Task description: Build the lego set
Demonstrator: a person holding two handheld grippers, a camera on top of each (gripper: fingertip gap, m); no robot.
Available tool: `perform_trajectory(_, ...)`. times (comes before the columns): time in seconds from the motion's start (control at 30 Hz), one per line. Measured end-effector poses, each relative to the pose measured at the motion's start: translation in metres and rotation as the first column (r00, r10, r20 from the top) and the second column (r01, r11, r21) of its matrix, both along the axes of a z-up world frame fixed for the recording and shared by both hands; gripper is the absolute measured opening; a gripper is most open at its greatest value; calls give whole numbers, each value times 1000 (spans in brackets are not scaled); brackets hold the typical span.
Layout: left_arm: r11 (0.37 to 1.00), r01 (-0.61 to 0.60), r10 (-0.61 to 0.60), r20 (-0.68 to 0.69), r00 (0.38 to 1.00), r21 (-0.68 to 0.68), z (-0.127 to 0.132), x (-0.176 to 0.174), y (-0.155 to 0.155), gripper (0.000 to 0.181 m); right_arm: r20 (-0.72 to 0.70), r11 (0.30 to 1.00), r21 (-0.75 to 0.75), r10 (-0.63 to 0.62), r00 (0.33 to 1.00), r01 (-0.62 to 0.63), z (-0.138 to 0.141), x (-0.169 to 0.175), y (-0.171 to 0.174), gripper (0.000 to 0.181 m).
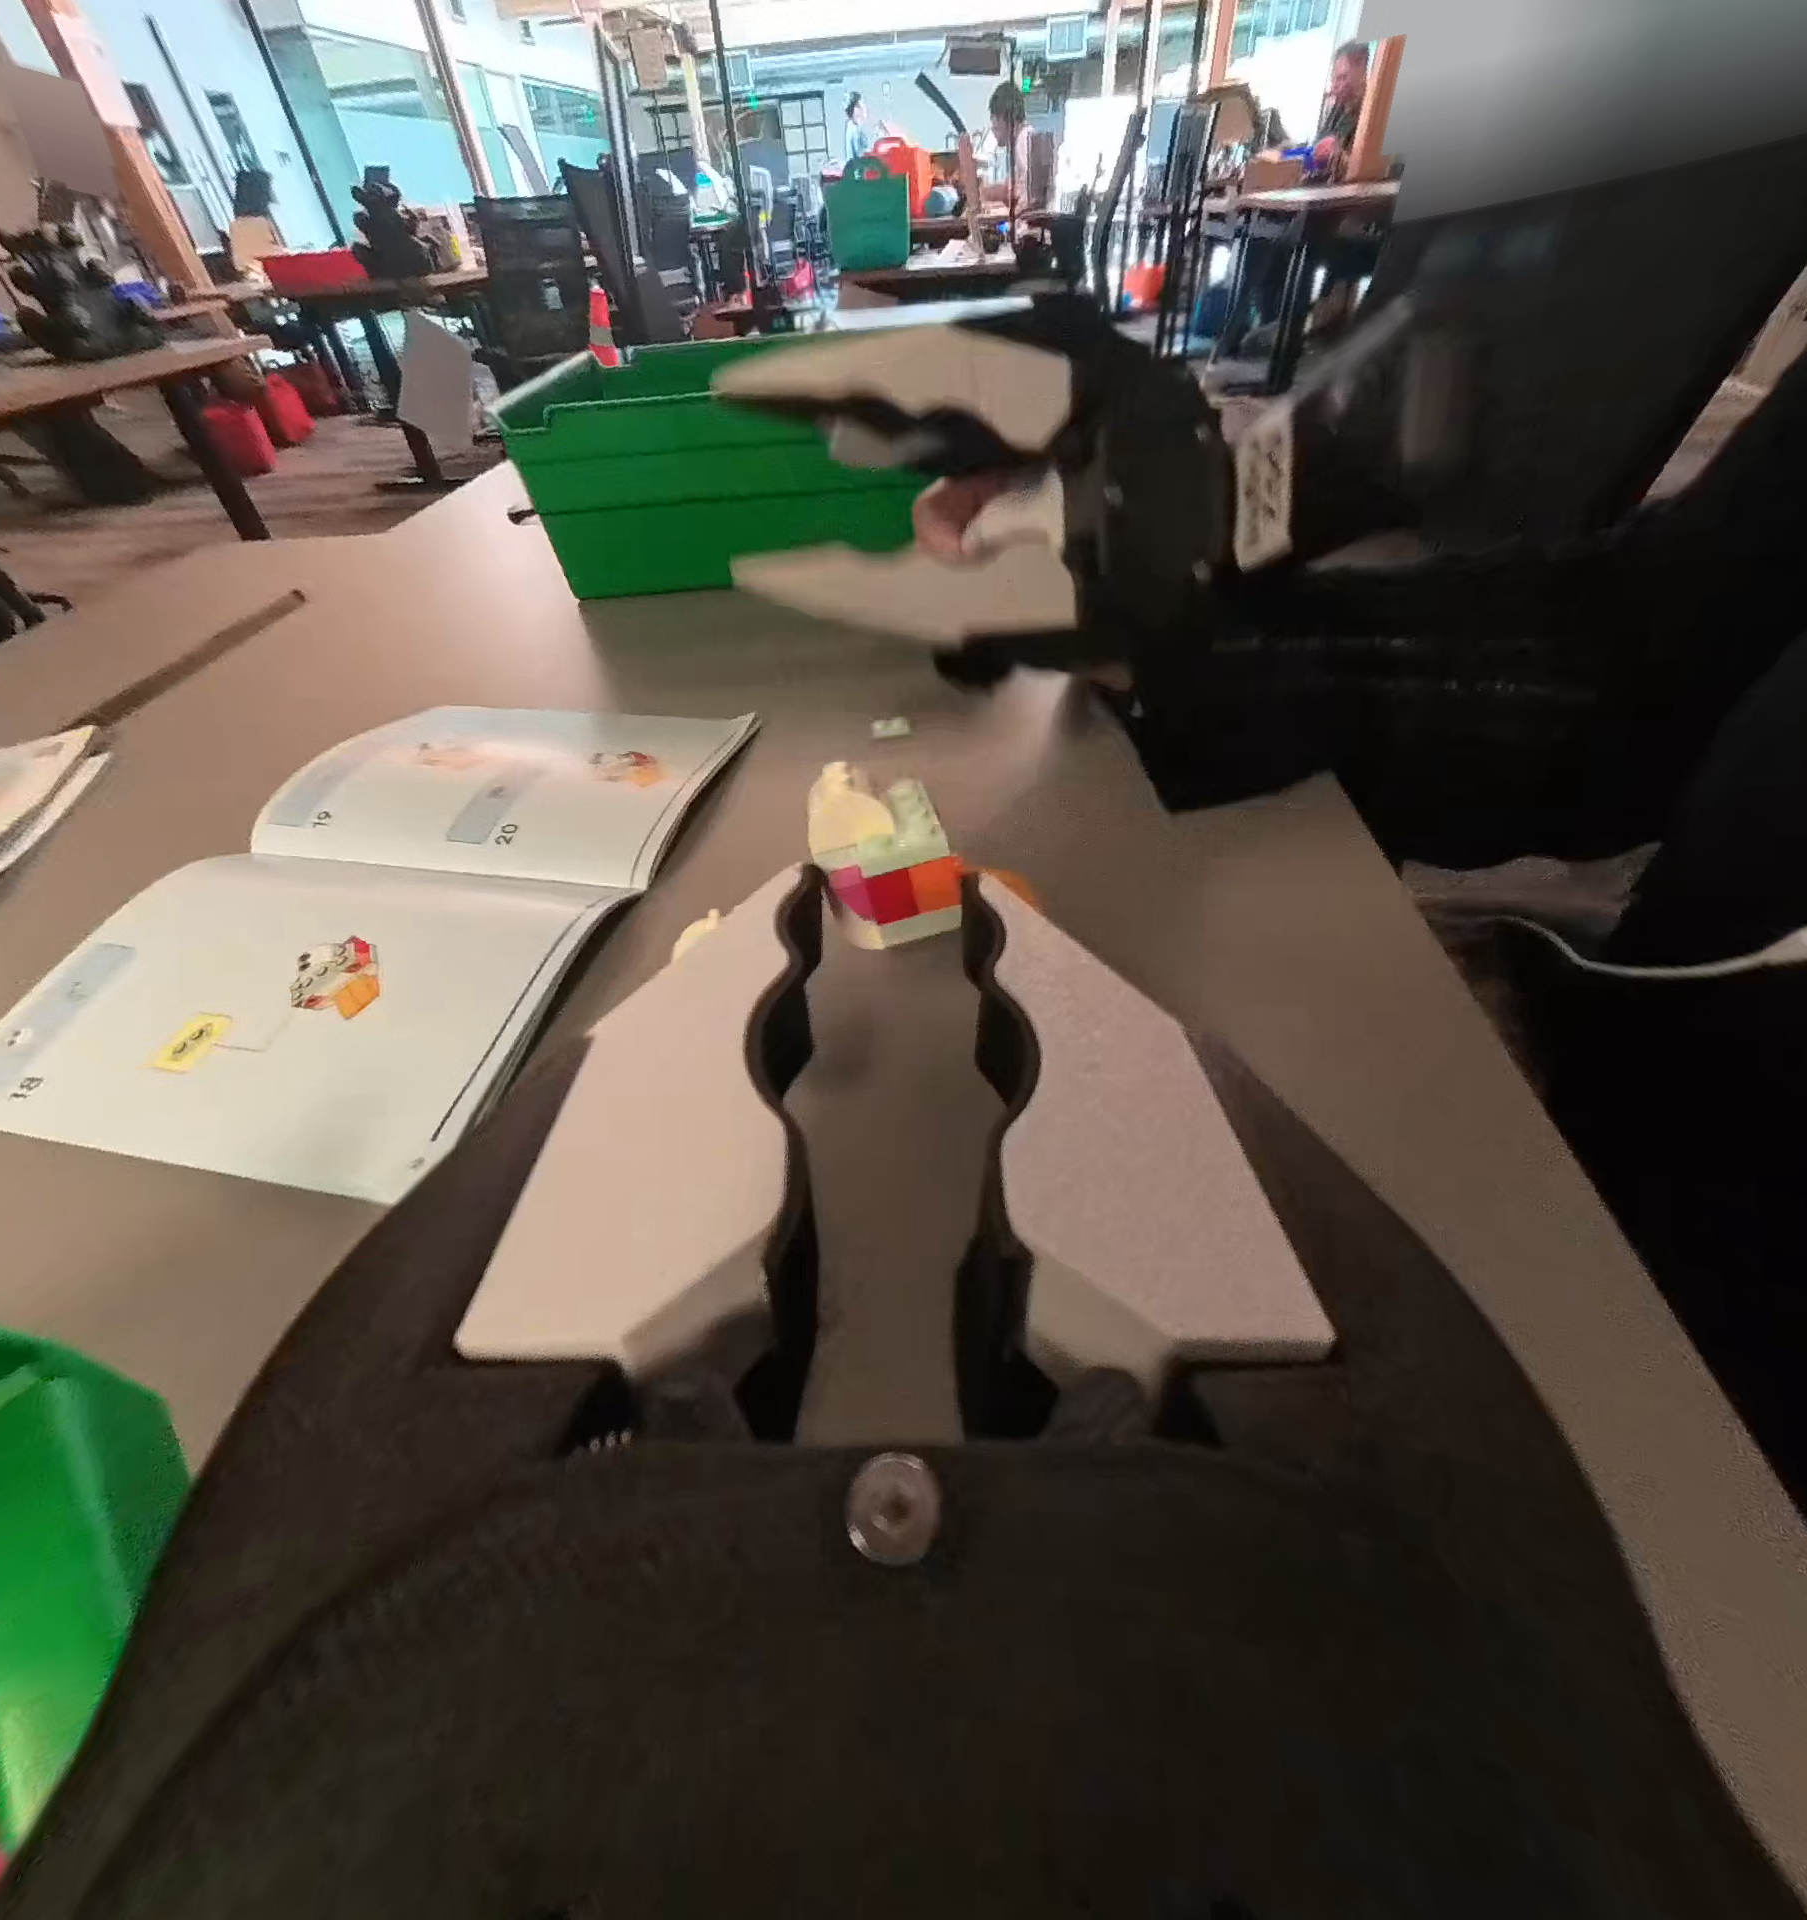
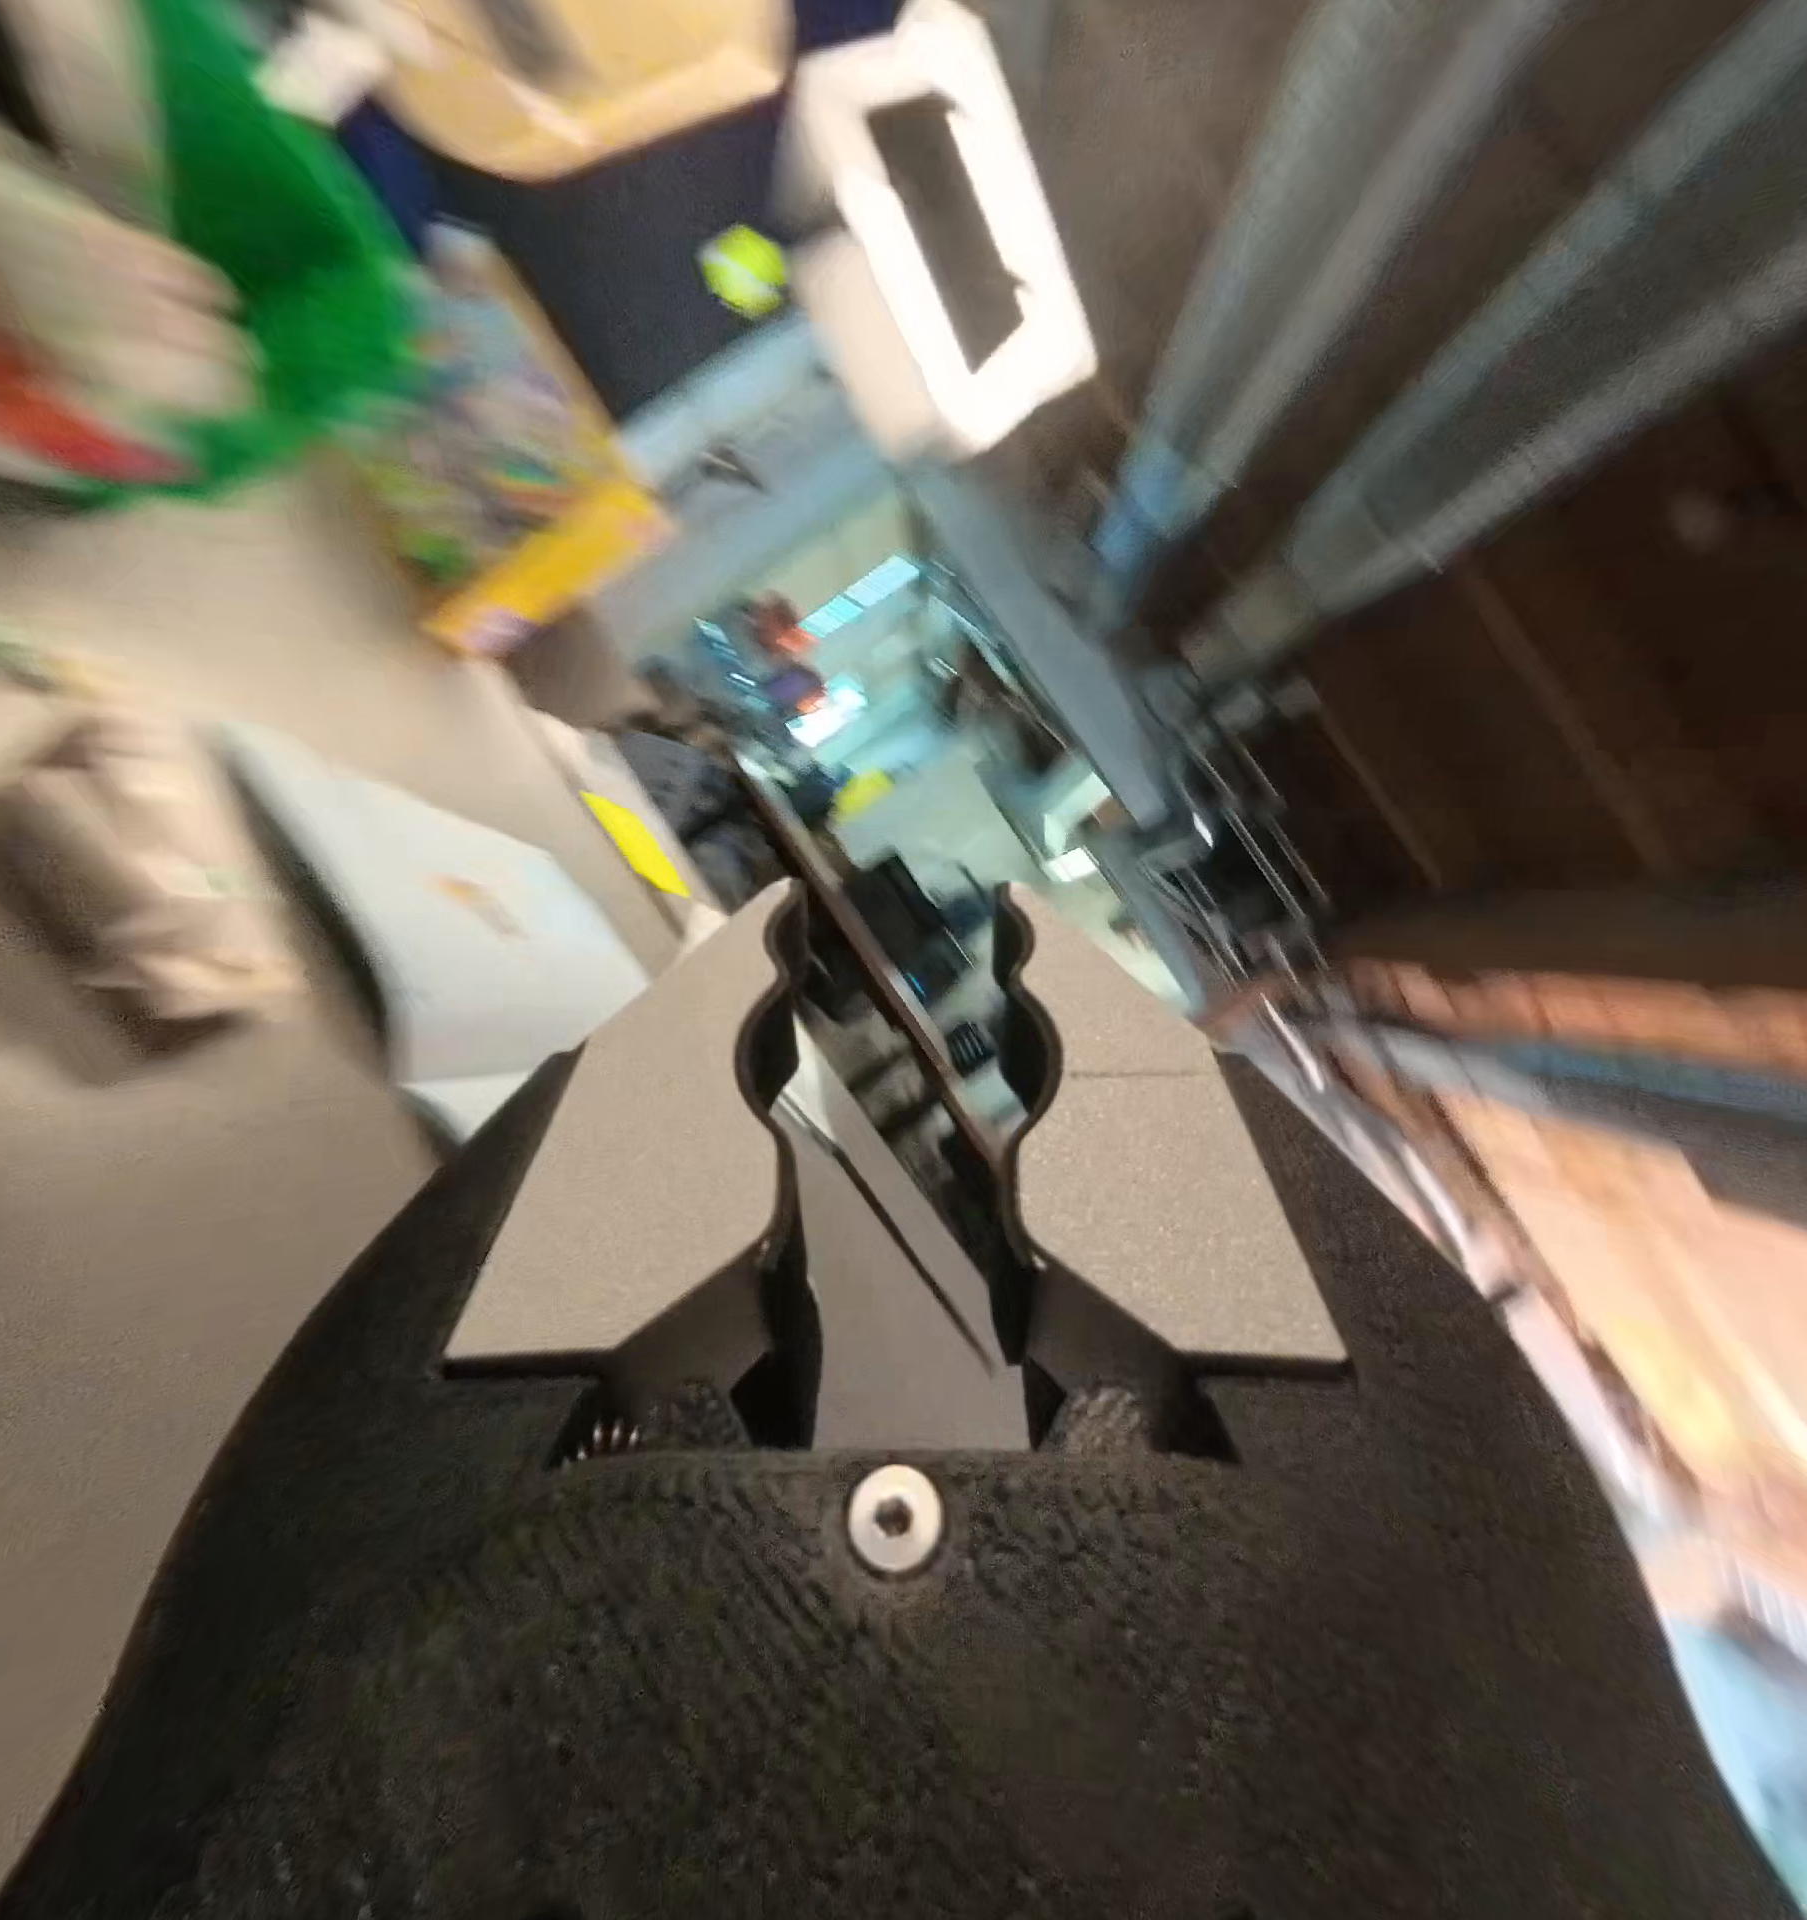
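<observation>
In the left wrist view my left gripper point(image 1: 894, 888) is shut on a small lego build point(image 1: 894, 883) of red, pink, orange, pale green and white bricks, held at the fingertips just above the grey table point(image 1: 1138, 1039). A small pale green piece point(image 1: 888, 727) lies on the table beyond it. My right gripper point(image 1: 764, 478) hovers above and behind the build with its jaws wide apart and nothing between them. In the right wrist view, which is heavily blurred, the right gripper point(image 2: 894, 904) is open and empty, pointing away across the room.
An open instruction booklet point(image 1: 359, 935) lies left of the build, with another booklet point(image 1: 5, 800) at the far left. A green bin point(image 1: 691, 499) stands at the back of the table and a green container point(image 1: 37, 1507) at the near left. The table edge runs along the right. There is about 15 cm between the tips of the two grippers.
</observation>
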State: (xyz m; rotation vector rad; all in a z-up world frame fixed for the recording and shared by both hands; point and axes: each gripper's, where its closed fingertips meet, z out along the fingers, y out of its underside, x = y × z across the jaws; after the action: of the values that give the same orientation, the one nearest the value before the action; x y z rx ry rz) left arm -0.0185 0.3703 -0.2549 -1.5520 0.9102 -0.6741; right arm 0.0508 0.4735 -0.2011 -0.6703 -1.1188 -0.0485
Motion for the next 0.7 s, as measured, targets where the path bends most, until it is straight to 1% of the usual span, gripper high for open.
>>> perform_trajectory(0.03,1000,4,-4,-4,1000,7,-1,0,-1,26,-99,996,-49,-78,992,73,11,24,19,31)
perform_trajectory(0.1,1000,20,-20,2,1000,-4,-4,3,-4,26,-255,968,-170,-224,941,185,21,72,52,25)
perform_trajectory(0.17,999,39,-38,8,999,-6,-3,6,-6,26,-341,934,-265,-325,882,241,22,110,71,18)
perform_trajectory(0.2,999,43,-43,10,999,1,-3,7,-7,26,-358,919,-299,-357,863,256,19,122,77,15)
perform_trajectory(0.27,999,47,-47,9,999,9,-2,8,-8,26,-345,887,-353,-418,840,297,12,138,85,13)
perform_trajectory(0.3,999,47,-47,8,999,10,-2,7,-8,26,-309,867,-383,-446,840,319,6,140,88,12)
perform_trajectory(0.33,999,44,-45,10,999,10,-2,7,-8,26,-242,838,-440,-455,857,321,-4,137,89,12)
perform_trajectory(0.37,999,43,-43,14,999,10,-2,7,-8,26,-149,798,-531,-420,895,286,-20,126,86,13)
perform_trajectory(0.4,999,39,-39,20,999,9,-1,6,-7,26,-69,734,-643,-343,937,221,-37,112,76,14)
perform_trajectory(0.43,999,35,-35,28,999,6,0,5,-6,26,-14,635,-758,-249,968,152,-55,98,61,17)
perform_trajectory(0.47,999,33,-33,37,999,1,1,5,-6,26,33,507,-855,-157,987,109,-72,88,45,21)
perform_trajectory(0.5,999,34,-34,46,998,-6,1,4,-6,26,84,384,-916,-87,993,112,-89,83,31,25)
perform_trajectory(0.53,999,36,-36,55,998,-13,2,4,-6,26,148,307,-939,-54,987,158,-104,83,22,28)
perform_trajectory(0.57,999,38,-37,63,997,-17,2,4,-6,26,217,292,-929,-65,974,226,-114,87,22,29)
perform_trajectory(0.6,999,40,-38,69,997,-19,3,4,-6,26,267,309,-909,-83,960,280,-119,91,23,28)
perform_trajectory(0.63,999,42,-40,72,997,-22,3,4,-6,26,287,311,-902,-82,954,298,-122,92,22,26)
perform_trajectory(0.7,999,44,-43,72,996,-21,3,4,-6,26,281,246,-926,-55,958,286,-127,89,16,27)
